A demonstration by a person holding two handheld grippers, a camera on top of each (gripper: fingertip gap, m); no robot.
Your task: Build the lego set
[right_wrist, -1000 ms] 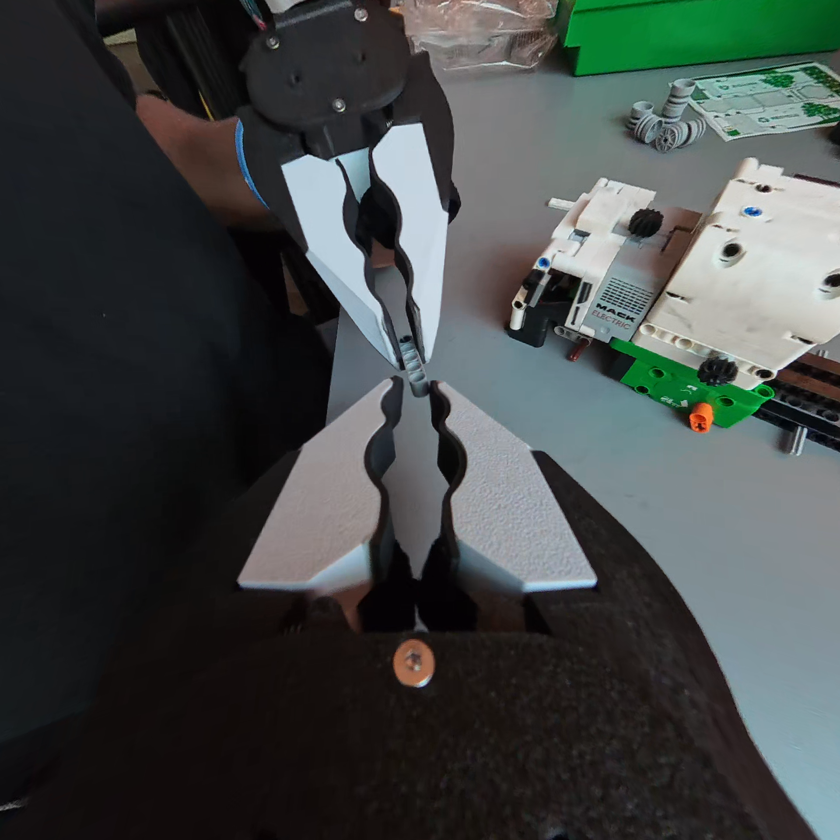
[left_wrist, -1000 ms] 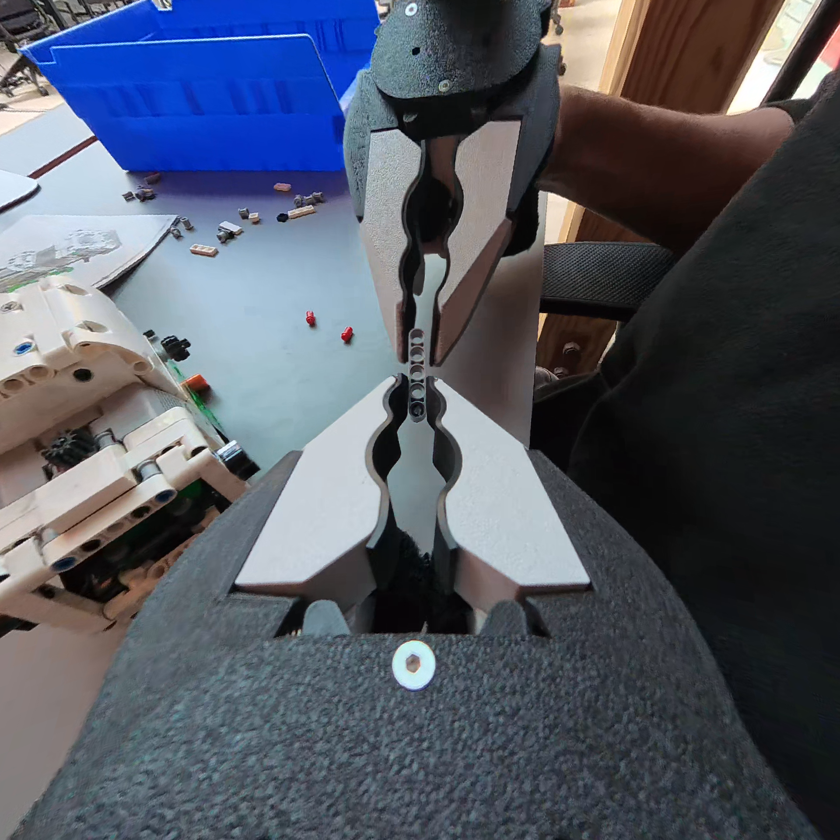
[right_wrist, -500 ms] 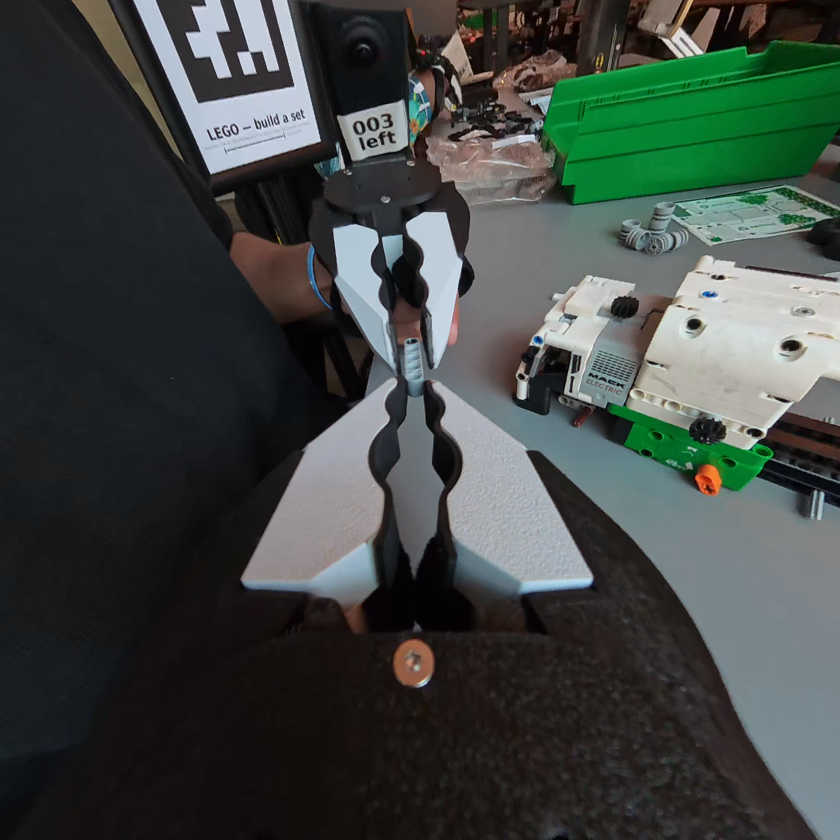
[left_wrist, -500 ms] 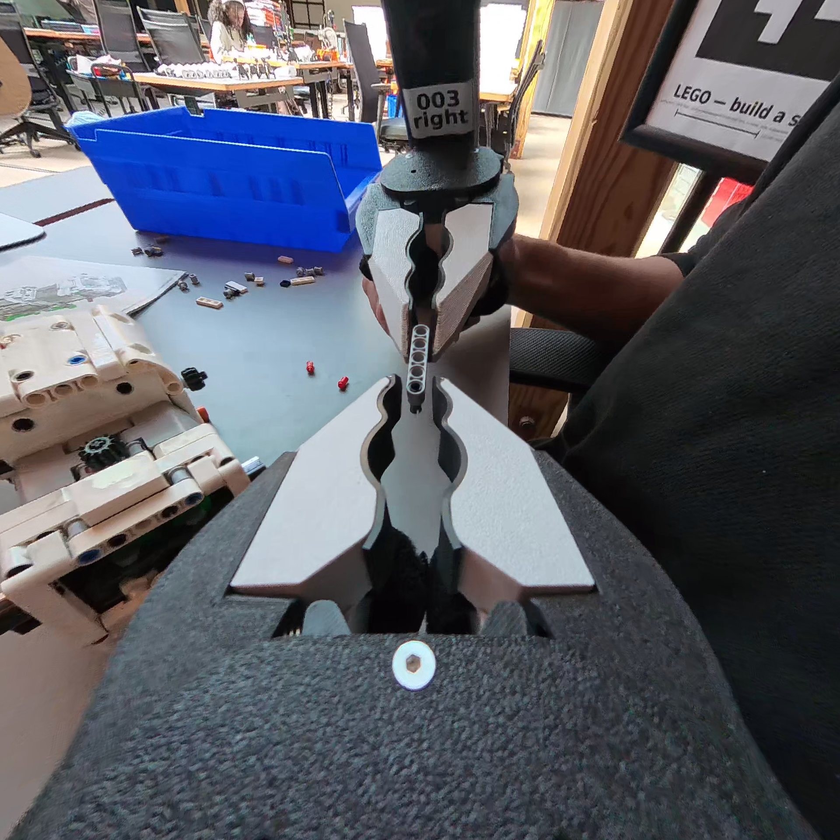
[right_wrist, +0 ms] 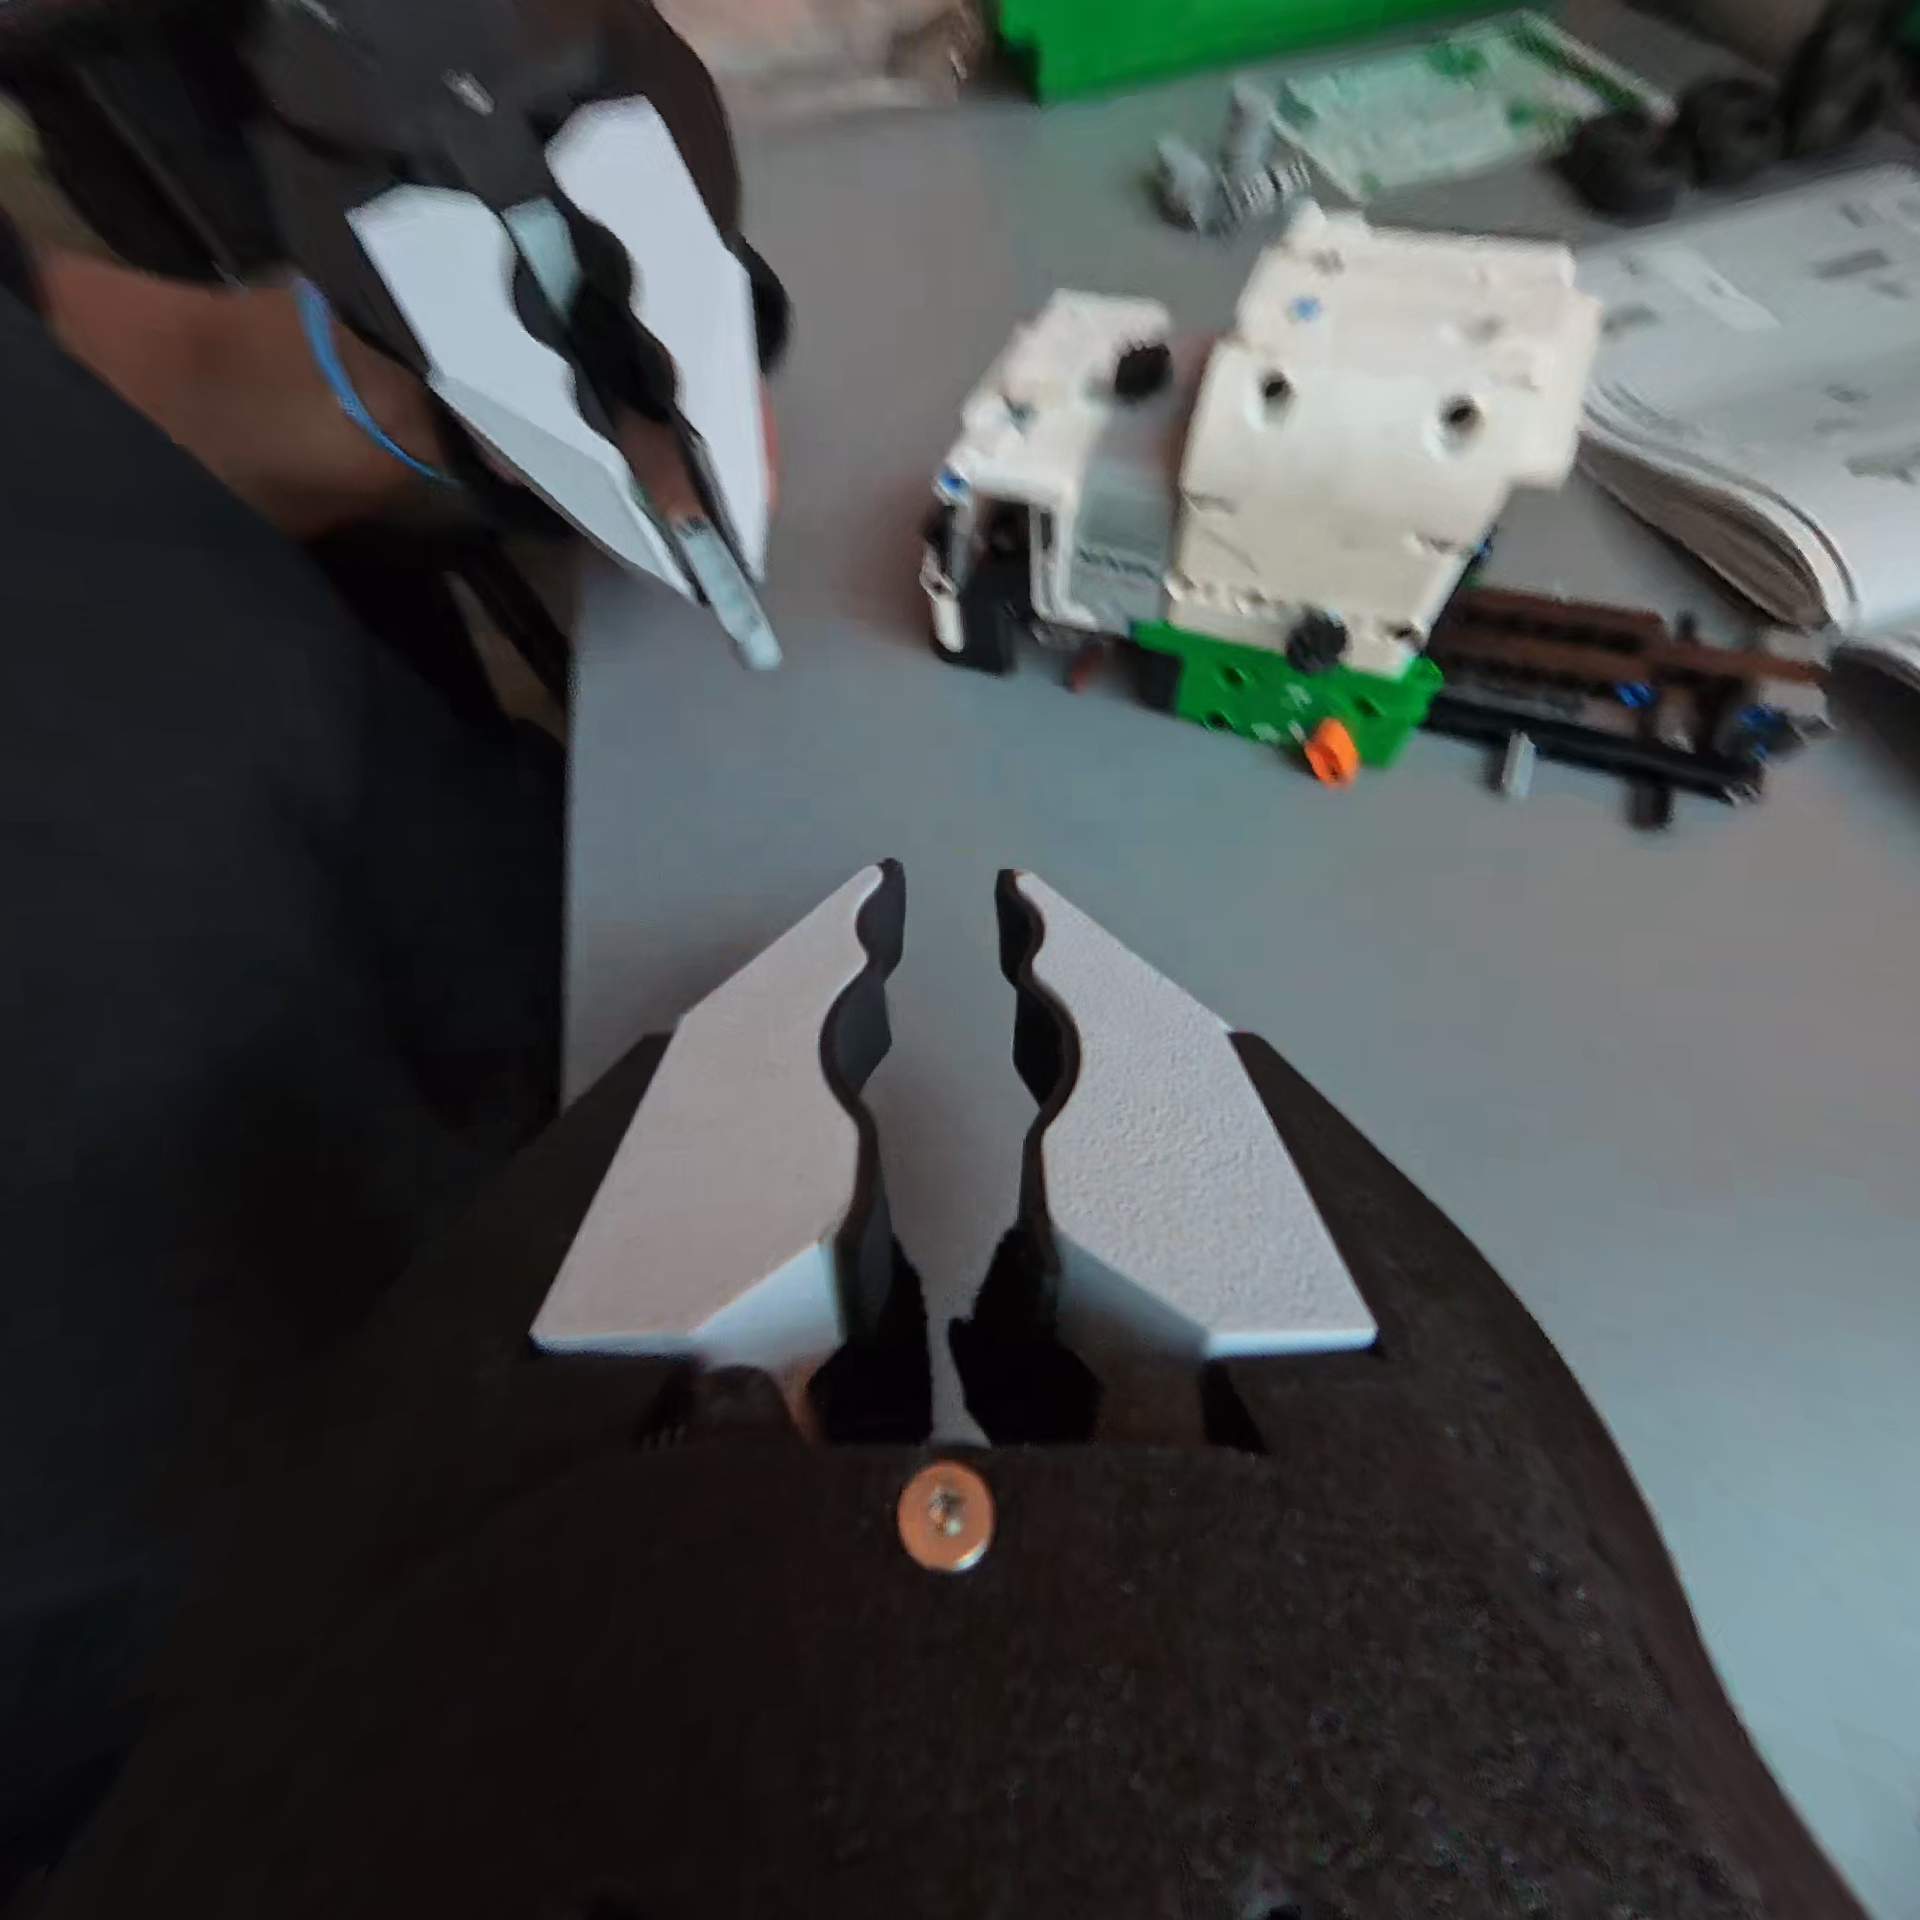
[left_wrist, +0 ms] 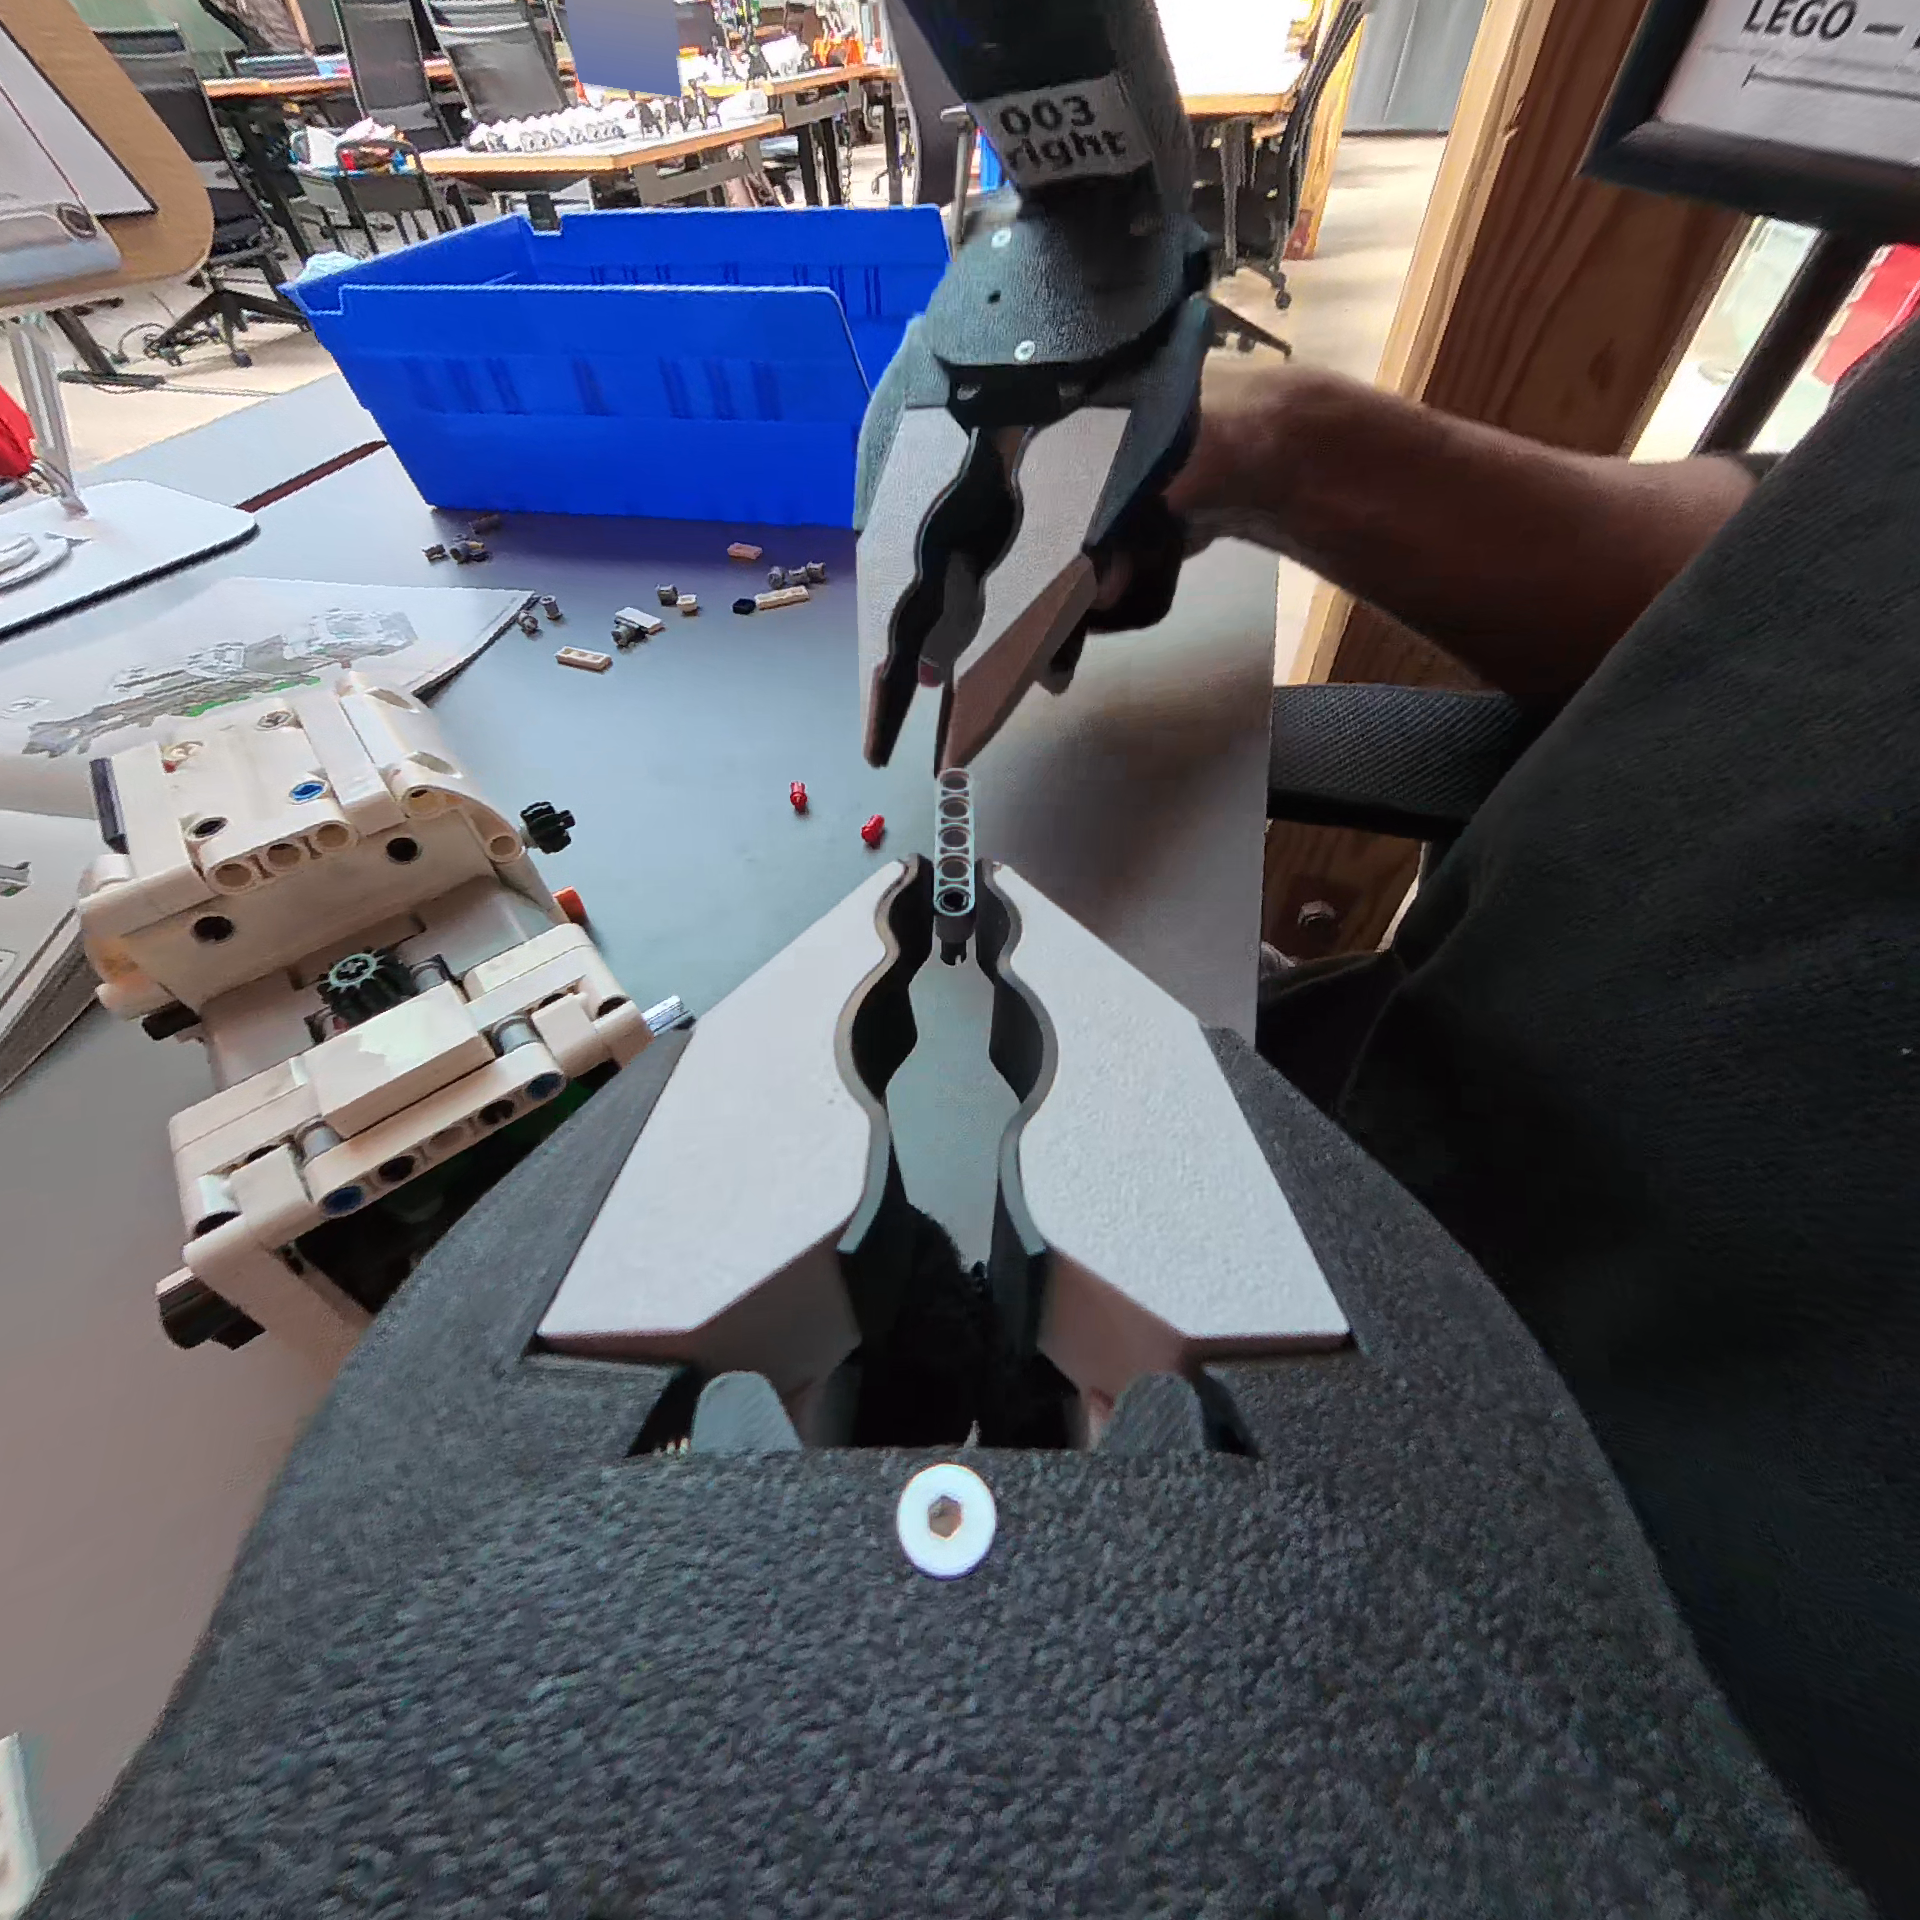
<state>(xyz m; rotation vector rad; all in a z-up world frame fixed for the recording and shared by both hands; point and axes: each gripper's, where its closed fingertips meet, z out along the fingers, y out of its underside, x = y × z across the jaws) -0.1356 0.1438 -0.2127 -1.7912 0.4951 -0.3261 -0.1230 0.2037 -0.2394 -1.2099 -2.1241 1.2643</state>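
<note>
Lego beam (left_wrist: pixel 954 844), grey w/ row of holes, clamped upright at tips of left gripper (left_wrist: pixel 952 883), held above table (left_wrist: pixel 675 748) edge, apart from everything else. Right gripper (left_wrist: pixel 916 750) just past beam's top end at 12 o'clock, not touching; jaws slightly apart, nothing between.

Left wrist view only: blue bin (left_wrist: pixel 623 364) at 11 o'clock far back; scatter of small loose pcs (left_wrist: pixel 665 608) in front of it; two red pins (left_wrist: pixel 834 812) on table just left of beam; instruction sheet (left_wrist: pixel 260 644) at 10; white truck model (left_wrist: pixel 343 997) at 9, lying near gripper body.

Right wrist view (motion-blurred): right gripper (right_wrist: pixel 948 883) jaws apart, bare table between. Left gripper (right_wrist: pixel 727 592) at 11 o'clock w/ beam (right_wrist: pixel 732 603) sticking out of its tips. Truck model (right_wrist: pixel 1247 499) at 1–2 o'clock shows green base and orange pin, dark chassis rails trailing right. Only here: green bin (right_wrist: pixel 1247 42) at top, open booklet (right_wrist: pixel 1766 416) at 2, grey wheel hubs (right_wrist: pixel 1216 177) near 1.
</note>
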